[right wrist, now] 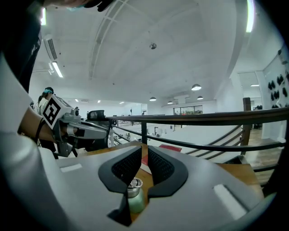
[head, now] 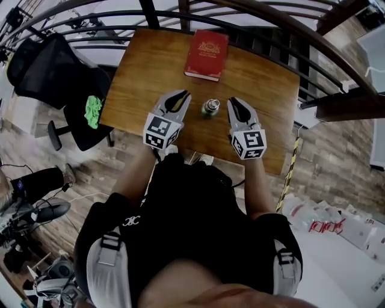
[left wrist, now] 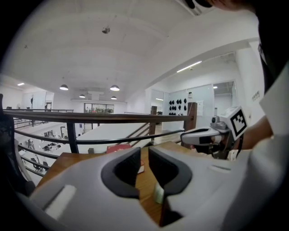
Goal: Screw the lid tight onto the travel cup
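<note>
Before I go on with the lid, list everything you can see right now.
travel cup: one, pale green with a silvery top, upright on the table between the grippers
book: one, red, far side of the table
table: one, brown wood
railing: one, dark, beyond the table
office chair: one, black, left of the table
green thing: one, bright green, on the chair; unclear what
left gripper: grey, left of the cup, shut, empty
right gripper: grey, right of the cup, shut, empty

Red book (head: 206,54), wooden table (head: 144,81), black chair (head: 51,69)
</note>
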A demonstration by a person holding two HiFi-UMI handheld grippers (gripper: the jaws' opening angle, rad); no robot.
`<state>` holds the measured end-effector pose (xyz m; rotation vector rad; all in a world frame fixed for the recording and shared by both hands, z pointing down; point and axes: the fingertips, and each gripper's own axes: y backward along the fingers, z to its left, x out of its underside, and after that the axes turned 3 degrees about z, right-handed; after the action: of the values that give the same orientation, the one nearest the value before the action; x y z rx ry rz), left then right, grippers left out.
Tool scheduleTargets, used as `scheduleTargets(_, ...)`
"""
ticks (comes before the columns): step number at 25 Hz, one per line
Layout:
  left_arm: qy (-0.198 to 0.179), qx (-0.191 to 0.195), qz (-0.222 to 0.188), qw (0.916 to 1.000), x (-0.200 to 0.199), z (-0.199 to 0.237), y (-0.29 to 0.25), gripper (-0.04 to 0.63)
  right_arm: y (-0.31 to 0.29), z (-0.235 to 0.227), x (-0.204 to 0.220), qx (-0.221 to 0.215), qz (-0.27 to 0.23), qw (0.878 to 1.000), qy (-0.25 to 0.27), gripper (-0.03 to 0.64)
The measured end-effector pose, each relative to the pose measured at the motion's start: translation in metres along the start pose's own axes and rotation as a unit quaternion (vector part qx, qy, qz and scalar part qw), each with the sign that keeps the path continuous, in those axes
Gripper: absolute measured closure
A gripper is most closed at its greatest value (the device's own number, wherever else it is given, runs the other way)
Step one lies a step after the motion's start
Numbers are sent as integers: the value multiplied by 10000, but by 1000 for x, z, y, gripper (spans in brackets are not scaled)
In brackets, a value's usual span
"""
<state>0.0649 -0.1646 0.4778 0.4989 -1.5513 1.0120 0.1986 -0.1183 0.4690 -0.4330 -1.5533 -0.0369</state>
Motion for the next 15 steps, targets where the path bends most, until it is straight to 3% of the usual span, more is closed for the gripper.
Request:
scheduleTargets(5, 4, 313, 189, 9993, 22, -8, -8, 442, -9, 4, 22, -423, 306, 9986, -41, 528)
scheduleTargets(15, -193, 1068, 846, 9905, 95, -43, -35, 348, -18, 9, 52, -927, 712, 9931, -14, 515)
